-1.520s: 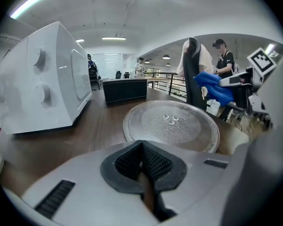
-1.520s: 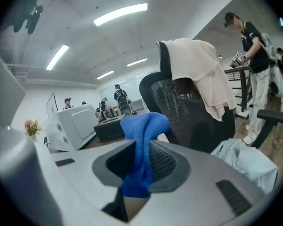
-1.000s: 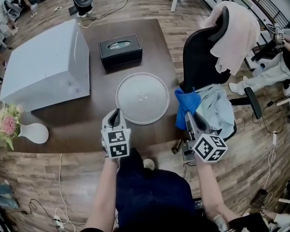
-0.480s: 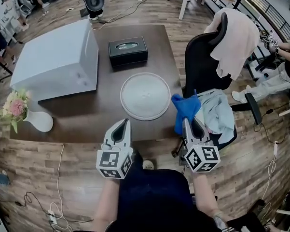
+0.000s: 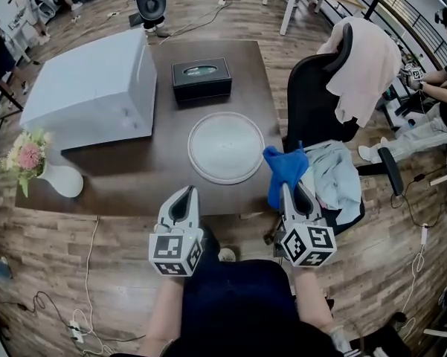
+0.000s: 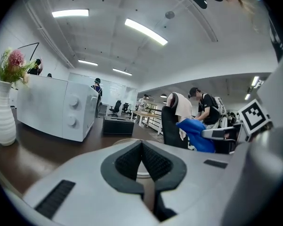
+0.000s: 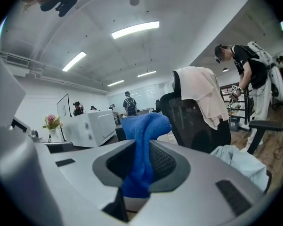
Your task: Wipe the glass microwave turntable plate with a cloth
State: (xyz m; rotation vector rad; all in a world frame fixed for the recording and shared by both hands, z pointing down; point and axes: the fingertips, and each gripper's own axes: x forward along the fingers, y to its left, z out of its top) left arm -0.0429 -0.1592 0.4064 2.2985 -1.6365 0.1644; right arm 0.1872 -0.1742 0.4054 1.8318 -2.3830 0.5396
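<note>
Dark brown wood forms the counter [image 5: 126, 181], the largest body we label. On its left rear stands a white microwave [image 5: 89, 91]. Off its right edge we mark a black office chair [image 5: 312, 110] draped with a pale garment [image 5: 368, 58]. The glass turntable plate [image 5: 226, 146] lies flat on the counter's right half, in front of a black box [image 5: 201, 79] and to the right of the microwave. A white vase [image 5: 59, 178] holding flowers [image 5: 26, 155] stands at the front left corner. We find the left claw [image 5: 184, 196] pressed together and empty, held over the counter's front margin, apart from the plate. The right claw [image 5: 292, 190] pinches a blue cloth [image 5: 285, 166], which rises from the claw just beyond the counter's right edge, near the plate's rim but not touching it.
</note>
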